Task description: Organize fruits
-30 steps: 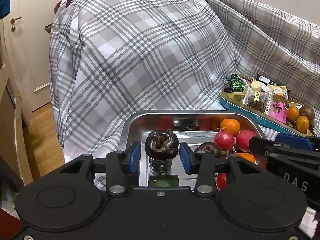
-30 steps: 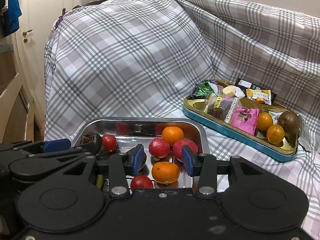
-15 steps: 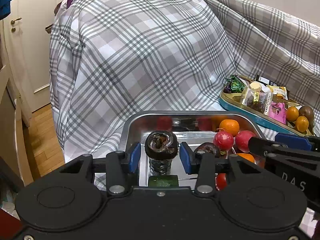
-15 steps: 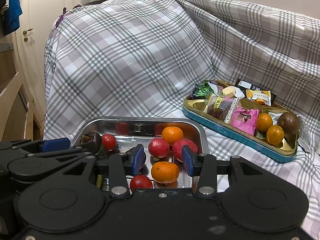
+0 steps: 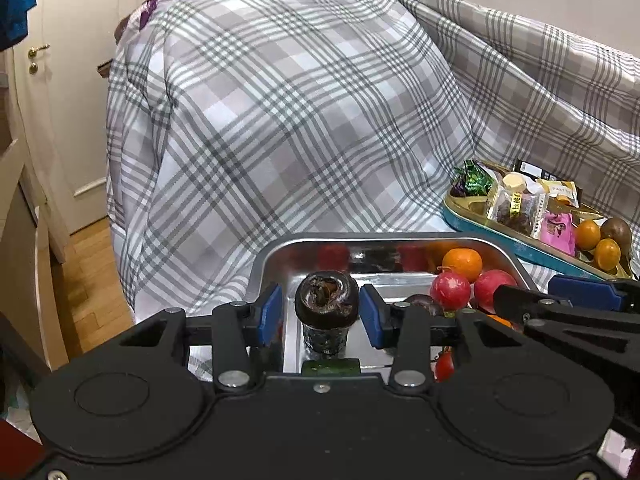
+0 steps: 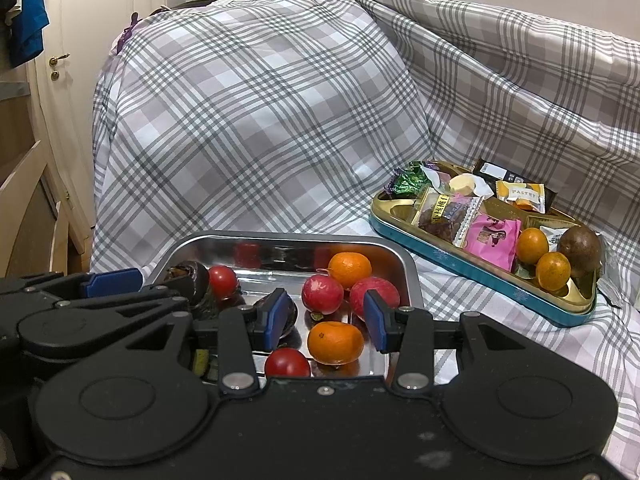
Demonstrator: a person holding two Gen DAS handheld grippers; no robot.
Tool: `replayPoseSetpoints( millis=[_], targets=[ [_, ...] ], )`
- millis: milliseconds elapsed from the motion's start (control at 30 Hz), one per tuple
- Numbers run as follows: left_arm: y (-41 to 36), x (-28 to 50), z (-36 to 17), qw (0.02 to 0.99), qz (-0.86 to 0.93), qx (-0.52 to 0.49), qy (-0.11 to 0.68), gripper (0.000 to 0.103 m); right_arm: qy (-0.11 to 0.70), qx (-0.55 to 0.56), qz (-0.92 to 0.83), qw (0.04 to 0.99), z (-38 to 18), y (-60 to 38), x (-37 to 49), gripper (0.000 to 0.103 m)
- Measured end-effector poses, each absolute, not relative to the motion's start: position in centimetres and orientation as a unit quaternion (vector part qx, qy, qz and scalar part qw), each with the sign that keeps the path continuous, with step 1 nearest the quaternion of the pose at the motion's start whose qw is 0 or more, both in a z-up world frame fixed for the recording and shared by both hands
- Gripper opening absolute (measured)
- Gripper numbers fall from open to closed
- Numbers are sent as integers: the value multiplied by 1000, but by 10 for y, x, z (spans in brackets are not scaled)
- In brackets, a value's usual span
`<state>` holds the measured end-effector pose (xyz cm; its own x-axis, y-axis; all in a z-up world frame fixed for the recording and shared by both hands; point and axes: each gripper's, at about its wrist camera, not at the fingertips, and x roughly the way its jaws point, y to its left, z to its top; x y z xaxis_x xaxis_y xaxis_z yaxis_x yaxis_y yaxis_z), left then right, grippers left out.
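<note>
fruits fill my metal tray [image 6: 404,272] at lower centre of the frame. my left gripper [image 5: 320,312] has its pads apart, flanking but not touching a dark wrinkled fruit [image 5: 326,300] that stands upright, long axis vertical, split top up. my right gripper [image 6: 326,316] is apart too, gripping nothing, with an orange mandarin [image 6: 335,342] lying between its pads. beyond, at right, a teal snack tin [image 6: 472,272] holds more fruit.

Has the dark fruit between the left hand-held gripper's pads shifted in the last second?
No. The dark fruit sits at the same spot against the steel tray's back rim, centred between the left hand-held gripper pads, which are not touching it.
</note>
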<state>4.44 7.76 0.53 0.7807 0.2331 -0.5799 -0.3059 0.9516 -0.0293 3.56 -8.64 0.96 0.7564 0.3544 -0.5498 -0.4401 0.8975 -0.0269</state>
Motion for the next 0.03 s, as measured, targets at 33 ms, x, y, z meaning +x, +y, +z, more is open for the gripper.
replayPoseSetpoints(
  millis=[33],
  targets=[
    [77, 45, 5, 942, 141, -59, 299, 50, 277, -78, 212, 934, 10, -86, 36, 44]
  ],
)
